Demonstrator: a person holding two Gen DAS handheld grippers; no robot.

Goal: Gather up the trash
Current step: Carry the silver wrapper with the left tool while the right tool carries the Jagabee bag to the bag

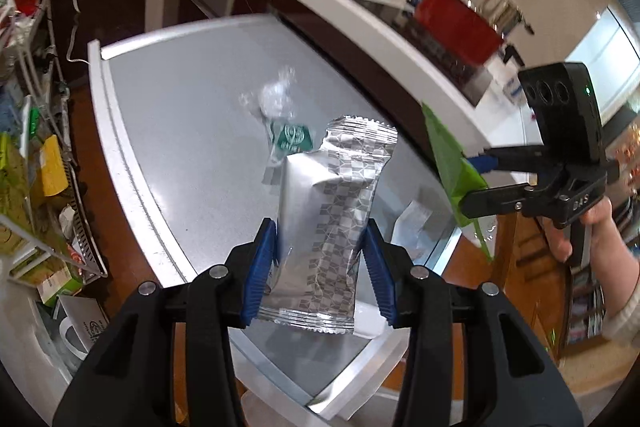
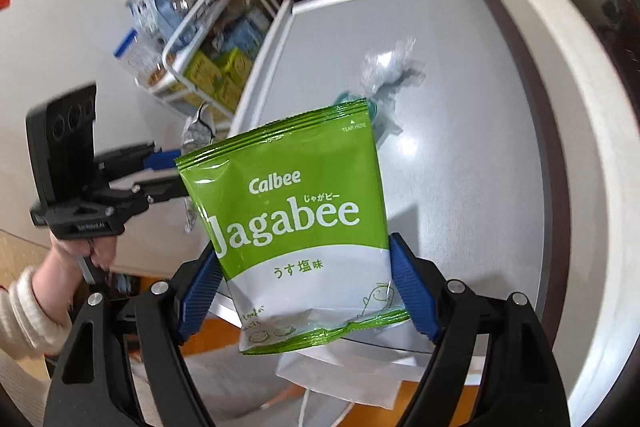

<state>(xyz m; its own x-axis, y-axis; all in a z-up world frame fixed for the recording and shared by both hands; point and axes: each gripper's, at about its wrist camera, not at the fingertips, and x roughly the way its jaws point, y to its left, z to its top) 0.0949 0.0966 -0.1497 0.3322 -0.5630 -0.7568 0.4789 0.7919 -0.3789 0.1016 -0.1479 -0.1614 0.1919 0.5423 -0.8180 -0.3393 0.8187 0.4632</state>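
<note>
Left tongs (image 1: 320,263): you've got them clamped on the silver wrapper (image 1: 326,223), centre frame, above the surface (image 1: 180,99).
Right tongs (image 2: 306,291): clamped on the green Jagabee bag (image 2: 296,211), mid-frame.
Left on the surface: crumpled clear plastic (image 1: 276,95), green-white wrapper (image 1: 290,139), white paper (image 1: 412,223) at lower right.
Around: cluttered wire rack (image 1: 44,163) along the left edge.

A grey table (image 1: 168,115) stands beside a white counter (image 1: 360,15), with a wire rack (image 2: 192,39) at its far side.
</note>
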